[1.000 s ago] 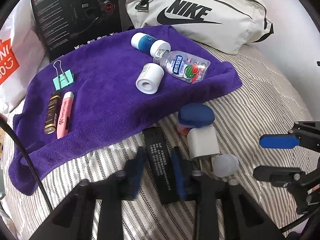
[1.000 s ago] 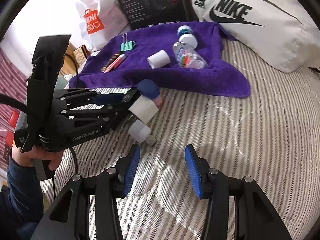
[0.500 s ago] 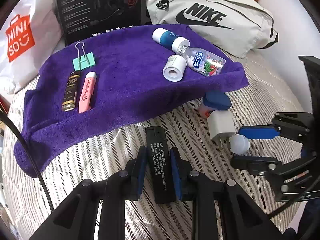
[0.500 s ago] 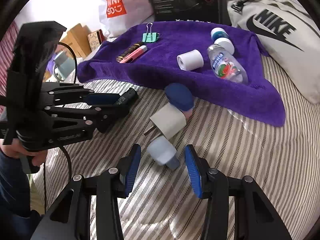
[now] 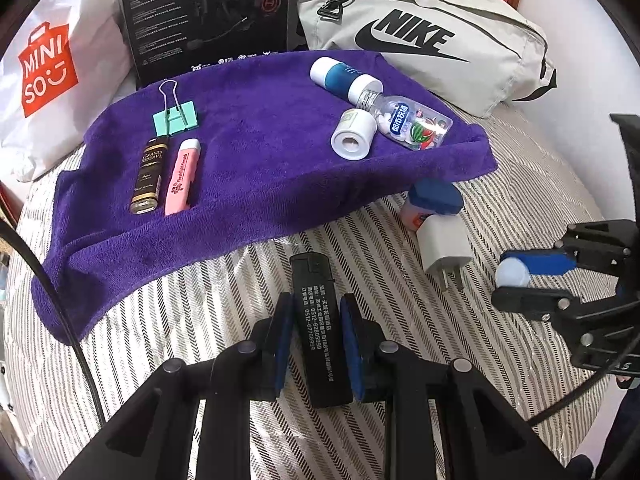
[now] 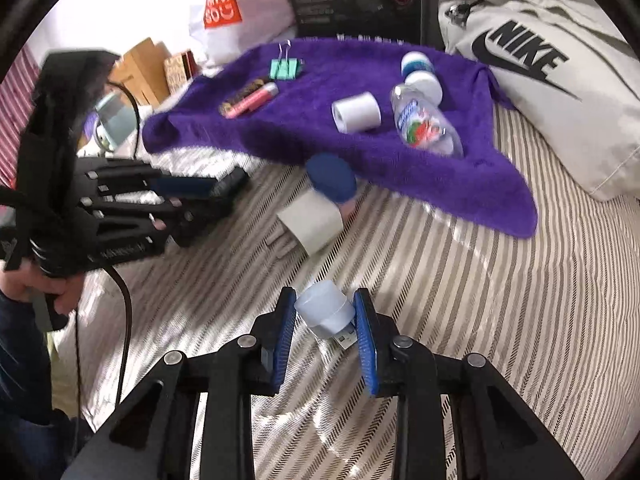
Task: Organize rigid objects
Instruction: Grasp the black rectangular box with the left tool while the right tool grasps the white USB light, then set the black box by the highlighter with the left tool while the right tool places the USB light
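A striped bed bears a purple towel, white charger and blue-lidded jar.

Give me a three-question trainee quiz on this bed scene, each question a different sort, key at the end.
1. True or false: the left tongs grip a black lighter.
2. Which lies off the purple towel? A) binder clip B) white charger C) pink highlighter
3. Fill in: the right tongs are closed on a pale ____ with a USB plug.

Key: 1 true; 2 B; 3 night light.
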The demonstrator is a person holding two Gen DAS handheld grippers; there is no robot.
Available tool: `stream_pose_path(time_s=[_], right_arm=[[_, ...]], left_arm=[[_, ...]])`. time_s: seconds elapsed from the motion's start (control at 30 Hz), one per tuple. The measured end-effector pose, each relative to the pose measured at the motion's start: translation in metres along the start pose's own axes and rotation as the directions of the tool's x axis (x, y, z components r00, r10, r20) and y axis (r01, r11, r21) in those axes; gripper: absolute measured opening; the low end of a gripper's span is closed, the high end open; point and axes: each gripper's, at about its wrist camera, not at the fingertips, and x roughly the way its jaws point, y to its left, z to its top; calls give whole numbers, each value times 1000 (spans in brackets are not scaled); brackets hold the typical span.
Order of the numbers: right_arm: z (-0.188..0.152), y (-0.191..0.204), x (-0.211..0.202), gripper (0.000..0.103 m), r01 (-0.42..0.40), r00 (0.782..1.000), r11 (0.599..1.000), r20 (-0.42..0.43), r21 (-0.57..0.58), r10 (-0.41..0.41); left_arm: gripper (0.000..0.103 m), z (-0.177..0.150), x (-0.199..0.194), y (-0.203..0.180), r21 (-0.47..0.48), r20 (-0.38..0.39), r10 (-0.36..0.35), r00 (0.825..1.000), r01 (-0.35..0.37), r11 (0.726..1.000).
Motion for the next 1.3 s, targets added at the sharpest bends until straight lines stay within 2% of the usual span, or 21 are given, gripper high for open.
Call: stream_pose_path(time_s=[0.43,0.63,0.8,0.93,1.2,1.3], right_arm=[[9,-2,-17,30,-26,999,1000,29,2,26],[8,0,-10,30,-37,999,999,16,4,37],[5,0,-8,30,-38,999,999,9,5,38],[5,-1,-10,30,-40,999,999,13,12,39],[9,-1,-14,30,-43,999,999,24,10,43],[14,-1,-19,30,-50,998,999,33,4,50]], left_arm=[[22,-3,-17,24,-61,31,1,1000,1,998],[22,-6,-3,16,-30,-5,22,1000,-22,999],[23,-10,-5,6,18,0,76,997,-76,997],[23,-15,-8,10,-4,23,57,998,-57,998],[21,-12,-9,20,-44,12,13,1000,-13,999],[21,-10,-15,22,-45,21,23,1000,-22,999]])
